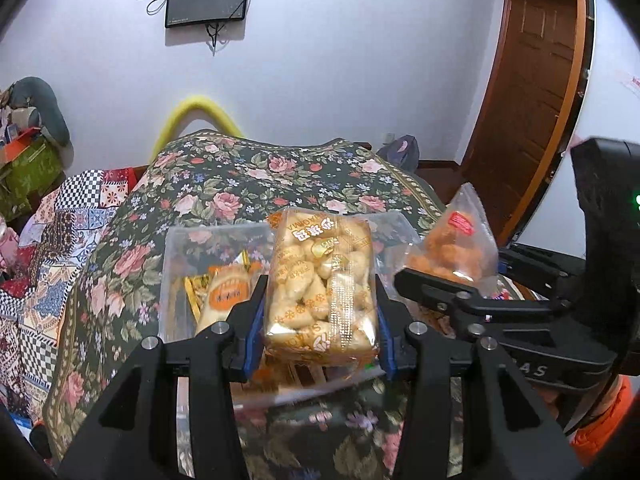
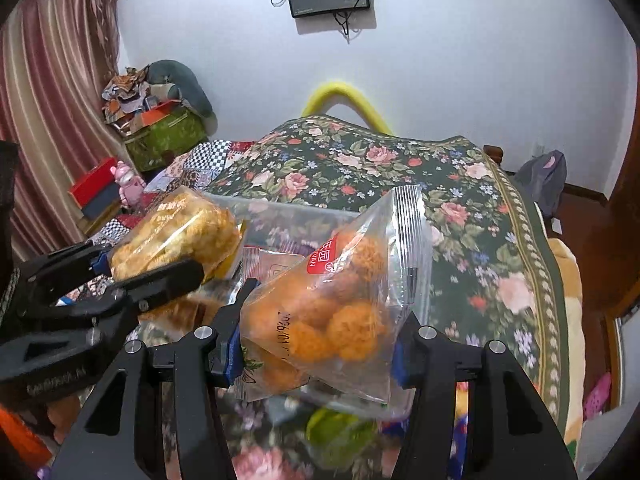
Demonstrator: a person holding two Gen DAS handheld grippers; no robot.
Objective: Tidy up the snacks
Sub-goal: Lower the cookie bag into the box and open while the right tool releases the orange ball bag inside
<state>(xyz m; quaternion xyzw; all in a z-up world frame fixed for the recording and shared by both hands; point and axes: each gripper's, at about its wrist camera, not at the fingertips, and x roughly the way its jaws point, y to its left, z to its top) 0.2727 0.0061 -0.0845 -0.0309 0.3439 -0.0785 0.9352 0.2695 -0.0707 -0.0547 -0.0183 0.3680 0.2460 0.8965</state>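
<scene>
Left gripper (image 1: 320, 312): clamped on one clear packet of pale biscuits (image 1: 322, 280).
Right gripper (image 2: 320, 340): clamped on one clear bag of orange balls (image 2: 340, 304).
Clear bin (image 1: 188, 264), far of both: one.

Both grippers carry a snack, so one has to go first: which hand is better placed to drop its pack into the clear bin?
Left, probably. The left gripper holds its biscuit pack directly over the clear bin; the orange-ball bag in the right gripper hangs nearer the bin's side.
</scene>
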